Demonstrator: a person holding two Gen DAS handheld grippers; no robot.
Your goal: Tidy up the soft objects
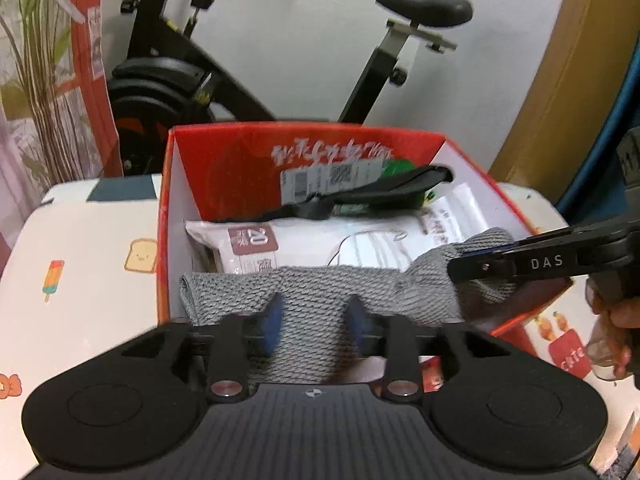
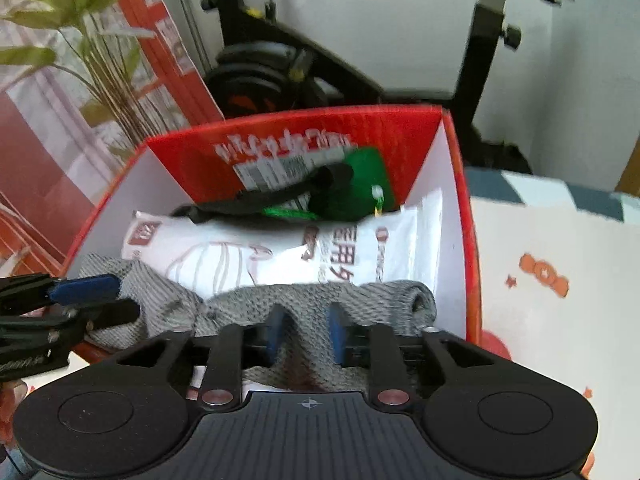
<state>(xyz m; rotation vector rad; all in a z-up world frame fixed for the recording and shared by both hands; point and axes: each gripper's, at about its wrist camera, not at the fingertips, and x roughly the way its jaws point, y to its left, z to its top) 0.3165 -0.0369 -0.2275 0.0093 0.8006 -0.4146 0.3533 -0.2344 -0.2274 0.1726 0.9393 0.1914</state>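
Observation:
A grey knitted cloth [image 1: 320, 292] hangs stretched over the near edge of a red cardboard box [image 1: 240, 152]. My left gripper [image 1: 314, 320] is shut on its left part. My right gripper [image 2: 306, 332] is shut on the cloth's [image 2: 320, 300] other end and shows in the left wrist view [image 1: 472, 264] at the right. The left gripper shows in the right wrist view [image 2: 112, 300] at the left. Inside the box [image 2: 460, 208] lie a white packet [image 1: 320, 244], a black strap [image 1: 380, 192] and a green item [image 2: 360, 184].
The box stands on a white table with cartoon prints [image 1: 80, 272]. A black exercise bike [image 1: 224, 80] stands behind the box against a white wall. A plant [image 2: 80, 40] and red cartons [image 2: 168, 40] are at the left.

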